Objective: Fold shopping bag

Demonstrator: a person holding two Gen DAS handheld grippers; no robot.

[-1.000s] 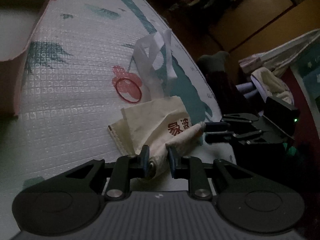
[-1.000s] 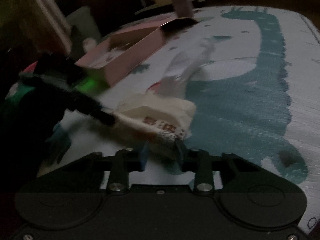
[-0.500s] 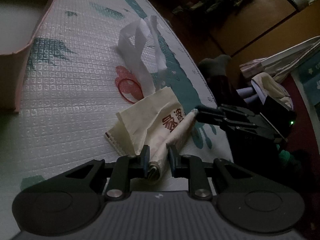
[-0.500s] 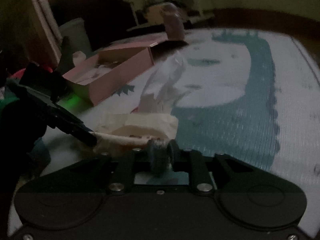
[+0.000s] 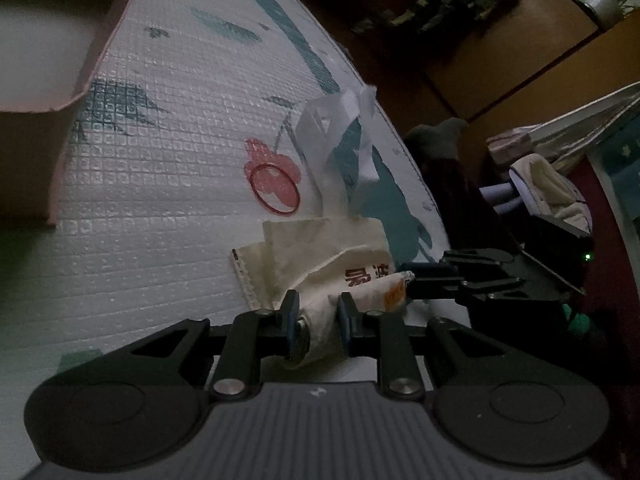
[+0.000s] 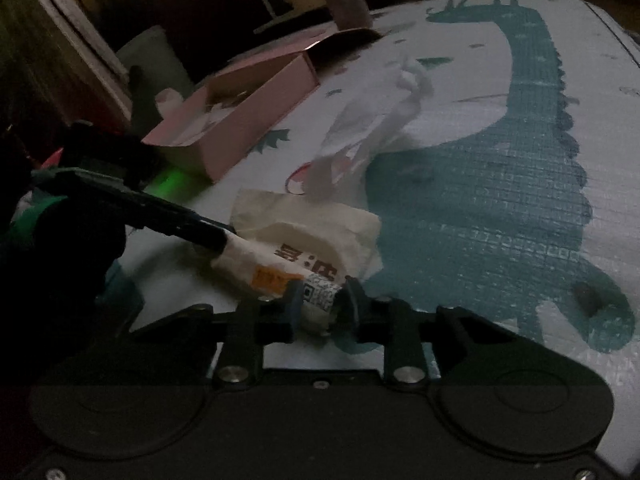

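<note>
Cream shopping bag (image 5: pixel 320 268) between both grippers

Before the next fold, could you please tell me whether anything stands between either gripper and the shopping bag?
Nothing visible does. The left gripper and the right gripper each already have a rolled end of the shopping bag between their jaws.

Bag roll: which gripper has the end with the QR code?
The right gripper. It clamps the end of the shopping bag with the QR code; the left gripper clamps the plain cream end.
</note>
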